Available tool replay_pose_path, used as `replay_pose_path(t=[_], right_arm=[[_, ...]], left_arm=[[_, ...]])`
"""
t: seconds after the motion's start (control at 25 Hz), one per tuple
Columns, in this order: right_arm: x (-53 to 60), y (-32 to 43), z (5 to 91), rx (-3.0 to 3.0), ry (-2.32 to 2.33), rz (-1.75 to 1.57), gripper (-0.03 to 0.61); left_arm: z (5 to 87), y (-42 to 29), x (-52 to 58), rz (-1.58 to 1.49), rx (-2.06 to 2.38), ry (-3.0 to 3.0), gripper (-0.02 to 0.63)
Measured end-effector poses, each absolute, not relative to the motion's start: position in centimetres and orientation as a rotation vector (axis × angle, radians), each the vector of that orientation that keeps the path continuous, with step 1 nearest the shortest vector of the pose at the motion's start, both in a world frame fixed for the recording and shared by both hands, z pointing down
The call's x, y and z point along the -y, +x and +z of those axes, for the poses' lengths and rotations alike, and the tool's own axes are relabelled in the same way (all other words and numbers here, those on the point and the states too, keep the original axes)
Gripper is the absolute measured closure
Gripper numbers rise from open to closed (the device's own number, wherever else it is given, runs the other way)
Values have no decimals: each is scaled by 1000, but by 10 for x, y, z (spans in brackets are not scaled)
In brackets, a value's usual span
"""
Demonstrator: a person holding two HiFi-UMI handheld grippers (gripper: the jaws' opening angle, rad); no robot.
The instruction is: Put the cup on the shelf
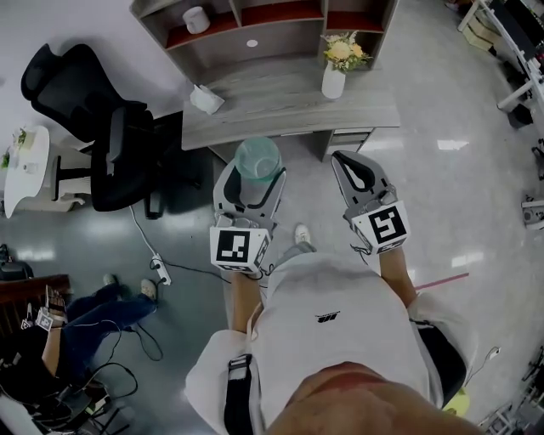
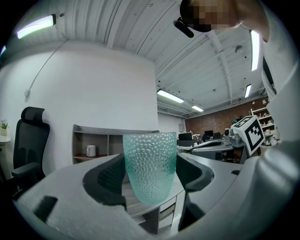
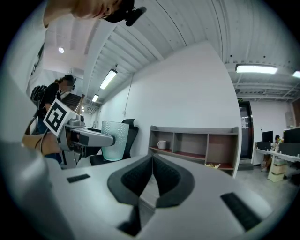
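Person's white shirt (image 1: 340,331) nearest; ahead, left tongs (image 1: 253,180) pinch cup (image 2: 150,164) by its sidewalls, upright in air, short of surface (image 1: 289,98) & shelf (image 1: 280,34). Right tongs (image 3: 152,180) pressed together, empty. Cup: pale teal, translucent, dimpled, tapering down. Prob. light, stiff, maybe brittle; dimples aid grip, so gentle mid-body squeeze.

A mug (image 1: 196,19) occupies the shelf's (image 1: 280,7) left bay; the middle bay is mostly free. A vase (image 1: 333,81) blocks the surface's (image 1: 272,102) right.
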State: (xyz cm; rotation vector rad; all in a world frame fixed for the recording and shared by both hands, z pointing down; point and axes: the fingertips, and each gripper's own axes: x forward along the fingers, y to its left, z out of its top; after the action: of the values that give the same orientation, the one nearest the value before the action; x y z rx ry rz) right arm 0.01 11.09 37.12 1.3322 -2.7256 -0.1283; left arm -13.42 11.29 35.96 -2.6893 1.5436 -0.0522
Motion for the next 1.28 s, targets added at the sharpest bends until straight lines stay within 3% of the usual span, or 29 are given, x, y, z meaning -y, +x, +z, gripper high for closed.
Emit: replay_pose_path(t=[1.28], right_arm=[[-9, -15, 369, 2708, 1409, -152, 551]], left_arm=[[365, -150, -3, -43, -1493, -2714, 267]])
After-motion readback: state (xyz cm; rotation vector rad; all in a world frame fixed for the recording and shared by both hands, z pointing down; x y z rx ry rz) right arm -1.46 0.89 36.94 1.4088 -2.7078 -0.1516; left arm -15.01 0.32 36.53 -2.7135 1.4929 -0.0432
